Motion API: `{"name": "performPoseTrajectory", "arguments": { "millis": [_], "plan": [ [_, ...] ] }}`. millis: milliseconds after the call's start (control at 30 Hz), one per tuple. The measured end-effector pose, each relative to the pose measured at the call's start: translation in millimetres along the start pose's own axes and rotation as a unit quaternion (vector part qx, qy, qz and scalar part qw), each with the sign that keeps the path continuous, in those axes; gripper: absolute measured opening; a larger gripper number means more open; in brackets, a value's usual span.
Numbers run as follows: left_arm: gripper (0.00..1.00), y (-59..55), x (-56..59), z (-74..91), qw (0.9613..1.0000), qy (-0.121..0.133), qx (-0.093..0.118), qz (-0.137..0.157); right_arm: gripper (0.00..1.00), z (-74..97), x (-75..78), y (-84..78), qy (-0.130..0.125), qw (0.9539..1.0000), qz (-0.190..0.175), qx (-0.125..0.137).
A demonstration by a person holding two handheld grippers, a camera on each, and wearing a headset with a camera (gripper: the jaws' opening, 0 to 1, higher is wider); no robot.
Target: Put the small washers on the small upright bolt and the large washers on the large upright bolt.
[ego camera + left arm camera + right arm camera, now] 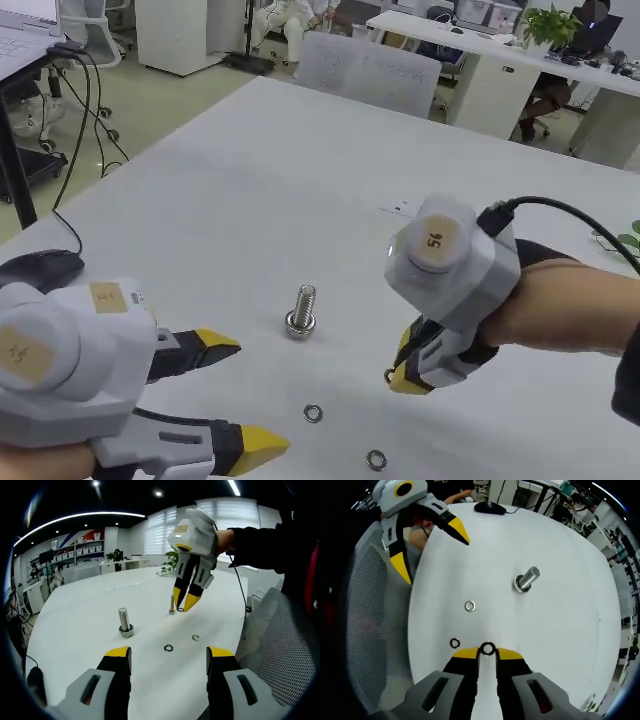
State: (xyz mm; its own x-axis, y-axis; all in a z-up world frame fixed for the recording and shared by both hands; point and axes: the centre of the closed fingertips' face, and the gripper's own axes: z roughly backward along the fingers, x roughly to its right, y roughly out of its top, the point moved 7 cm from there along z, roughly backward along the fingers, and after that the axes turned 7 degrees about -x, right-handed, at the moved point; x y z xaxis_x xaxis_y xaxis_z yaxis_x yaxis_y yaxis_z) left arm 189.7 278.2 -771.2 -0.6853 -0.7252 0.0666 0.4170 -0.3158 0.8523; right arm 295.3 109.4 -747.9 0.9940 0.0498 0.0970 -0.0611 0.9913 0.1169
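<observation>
Two washers lie loose on the white table [250,200] in the head view, one loose washer [313,413] in front of the large bolt [301,308] and the other loose washer [376,460] a little nearer the person; neither touches a bolt or the other washer. A third, the held washer [488,648], sits pinched between the narrow yellow tips of the right gripper [397,375], whose jaws stand almost together around it. In the left gripper view those tips point down just beside the small bolt [172,605], which stands upright on the table, well apart from the large bolt. Whether the ring is over the bolt's top or only next to it cannot be told. The left gripper [258,392] hovers low at the near edge with its jaws wide and nothing between them. The large bolt has a broad collar at its foot; that may be a washer already threaded on, or just the bolt's own head, and the pictures do not settle it. By my reading the task is partway along: one washer is being brought to the small bolt, and at least the two loose ones are left to sort by size and drop over their bolts.
</observation>
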Motion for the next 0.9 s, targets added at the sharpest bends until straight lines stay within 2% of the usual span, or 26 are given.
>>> {"name": "performPoseTrajectory", "arguments": {
  "millis": [533, 900],
  "plan": [
    [0.6, -0.7, 1.3, 2.4, 1.0, -0.002, 0.0, -0.002, 0.13, 37.3, 14.1, -20.9, -0.041, 0.9987, -0.029, 0.013],
    [0.6, -2.3, 1.4, 4.0, 1.0, 0.0, -0.002, 0.0, 0.13, 41.1, 26.6, -33.1, -0.056, 0.9968, -0.055, 0.014]
  ]
}}
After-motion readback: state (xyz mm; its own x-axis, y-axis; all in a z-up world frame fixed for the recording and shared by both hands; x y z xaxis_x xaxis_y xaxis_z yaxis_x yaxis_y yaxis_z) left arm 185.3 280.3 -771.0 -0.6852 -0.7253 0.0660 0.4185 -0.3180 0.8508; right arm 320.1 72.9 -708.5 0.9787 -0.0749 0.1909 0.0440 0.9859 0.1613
